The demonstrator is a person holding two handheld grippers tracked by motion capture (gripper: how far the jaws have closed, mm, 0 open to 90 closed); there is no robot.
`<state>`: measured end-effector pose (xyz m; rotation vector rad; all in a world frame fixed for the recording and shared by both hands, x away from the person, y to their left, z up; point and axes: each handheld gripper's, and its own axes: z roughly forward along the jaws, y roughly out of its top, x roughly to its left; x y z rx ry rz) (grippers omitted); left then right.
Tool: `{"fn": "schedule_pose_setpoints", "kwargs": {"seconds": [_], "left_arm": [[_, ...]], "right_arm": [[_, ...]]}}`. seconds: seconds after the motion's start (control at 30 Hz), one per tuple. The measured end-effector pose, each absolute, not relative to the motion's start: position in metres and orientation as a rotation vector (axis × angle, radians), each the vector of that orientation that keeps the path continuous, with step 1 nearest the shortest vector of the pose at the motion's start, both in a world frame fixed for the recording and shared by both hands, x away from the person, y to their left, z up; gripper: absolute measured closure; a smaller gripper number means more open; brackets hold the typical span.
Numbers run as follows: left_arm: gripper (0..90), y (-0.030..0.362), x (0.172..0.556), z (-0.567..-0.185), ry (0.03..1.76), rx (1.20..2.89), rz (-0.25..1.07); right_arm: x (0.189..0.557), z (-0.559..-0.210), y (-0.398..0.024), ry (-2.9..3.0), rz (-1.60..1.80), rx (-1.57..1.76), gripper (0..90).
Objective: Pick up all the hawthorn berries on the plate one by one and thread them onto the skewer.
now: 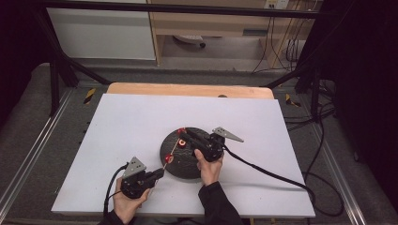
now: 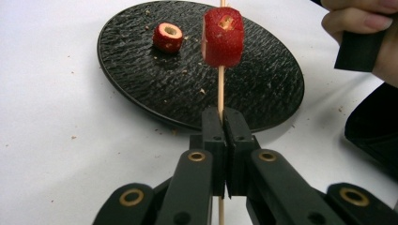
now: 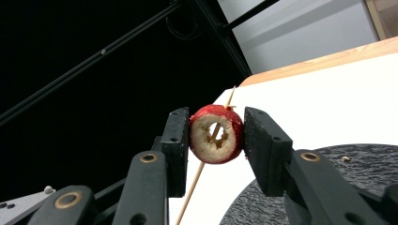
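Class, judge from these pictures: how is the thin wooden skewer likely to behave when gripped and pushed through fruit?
The wooden skewer looks very thin, so it probably flexes and could snap under sideways load. Clamped low by the left claw, its long free end likely wobbles. The cored red fruit piece seems soft, so resistance is probably slight.

a white table (image 1: 141,122) with a bare wooden far edge carries a round black textured plate (image 1: 183,164) near its middle.

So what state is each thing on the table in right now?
Skewer: clamped in the left gripper, one red ring threaded on.
Second ring: squeezed in the right gripper, at the skewer's tip.
Third ring: lying loose on the plate.
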<state>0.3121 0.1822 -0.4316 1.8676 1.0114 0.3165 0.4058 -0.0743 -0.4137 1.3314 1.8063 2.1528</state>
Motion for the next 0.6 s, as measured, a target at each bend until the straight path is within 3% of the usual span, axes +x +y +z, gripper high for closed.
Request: {"fn": "schedule_pose_setpoints", "kwargs": {"seconds": [0.6], "left_arm": [[88.5, 0.175, 0.323, -0.427, 1.013, 1.868, 0.326]], "right_arm": [[0.392, -0.433, -0.064, 1.929, 2.128, 1.343, 62.3]]}}
